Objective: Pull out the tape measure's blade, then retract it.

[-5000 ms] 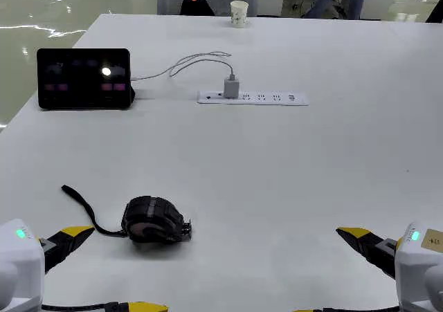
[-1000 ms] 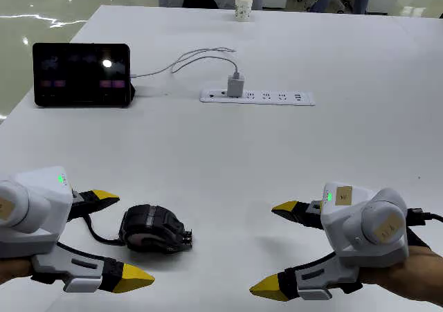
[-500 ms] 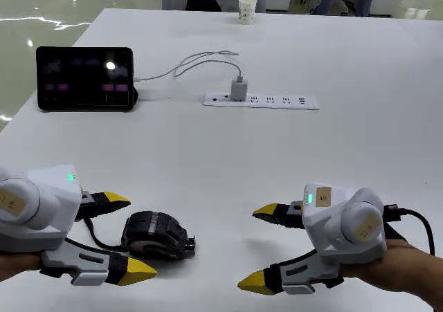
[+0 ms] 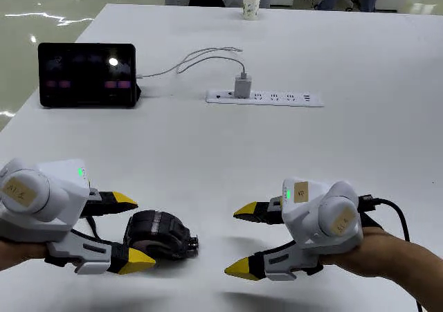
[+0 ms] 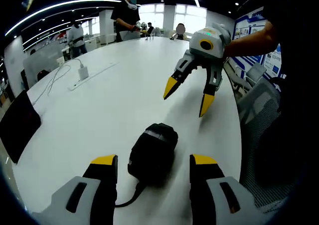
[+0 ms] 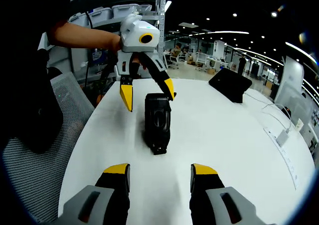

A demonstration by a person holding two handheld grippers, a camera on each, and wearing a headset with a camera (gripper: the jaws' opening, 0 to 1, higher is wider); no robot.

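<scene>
The tape measure [image 4: 158, 234] lay on its side on the white table [image 4: 208, 153], low in the head view at about 7 o'clock, with no blade drawn out that we could see. Its dark strap [image 5: 130, 199] trailed back toward the left gripper's body. In the left gripper view the tape measure [image 5: 153, 152] sat between the two yellow-tipped jaws of the left gripper [image 5: 153, 161]. The jaws were spread wide, with a strip of table showing on either side of the case, and its front end reached past the tips toward 12 o'clock. In the head view we saw the left gripper [image 4: 140, 231] bracketing the case from 9 o'clock.

The right gripper [image 4: 235, 243] hung at 3 o'clock from the tape measure, near but apart, its jaws also parted and holding nothing. Its own view looked straight at the tape measure [image 6: 157, 119] beyond its tips [image 6: 160, 169].

Further out, a dark tablet [image 4: 86, 65] stood at 11 o'clock, a power strip [image 4: 277, 98] with a charger [image 4: 242, 86] lay at 1 o'clock, and a paper cup [image 4: 251, 4] stood at the far edge near 12.
</scene>
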